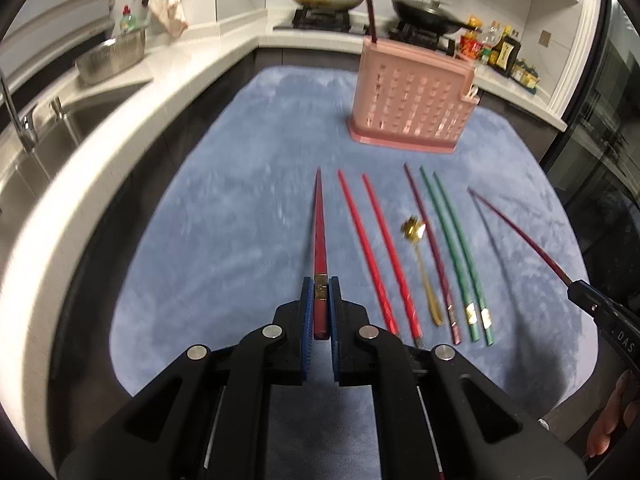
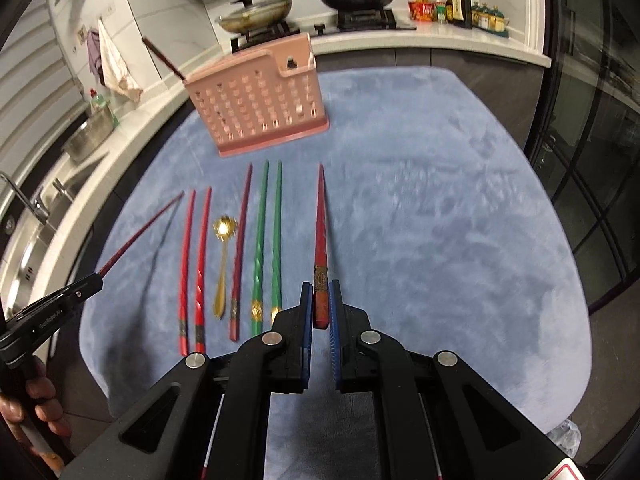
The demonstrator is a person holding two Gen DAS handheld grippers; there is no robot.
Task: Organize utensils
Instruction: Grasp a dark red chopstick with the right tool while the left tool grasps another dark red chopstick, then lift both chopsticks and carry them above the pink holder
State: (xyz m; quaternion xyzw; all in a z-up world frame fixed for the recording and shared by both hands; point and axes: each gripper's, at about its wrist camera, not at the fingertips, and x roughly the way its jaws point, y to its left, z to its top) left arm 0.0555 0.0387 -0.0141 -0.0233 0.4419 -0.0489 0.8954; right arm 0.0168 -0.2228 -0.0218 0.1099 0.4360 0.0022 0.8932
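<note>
Blurring blue mat (image 1: 224, 240) (edges cropped)

"DAS" on right claw (image 1: 570, 285) body, "GenRobot.AI" on left claw (image 2: 98, 278) body

My left wrist camera looks forward along my left gripper (image 1: 321, 300), low and close over the blue mat (image 1: 224, 216), toward the pink utensil holder (image 1: 412, 96) and stove counter (image 1: 320, 38); my right wrist camera sits likewise behind my right gripper (image 2: 321, 300), facing the same way; both share the mat, holder, laid-out chopsticks (image 1: 374, 254) and each other's gripper at the frame edge.
</note>
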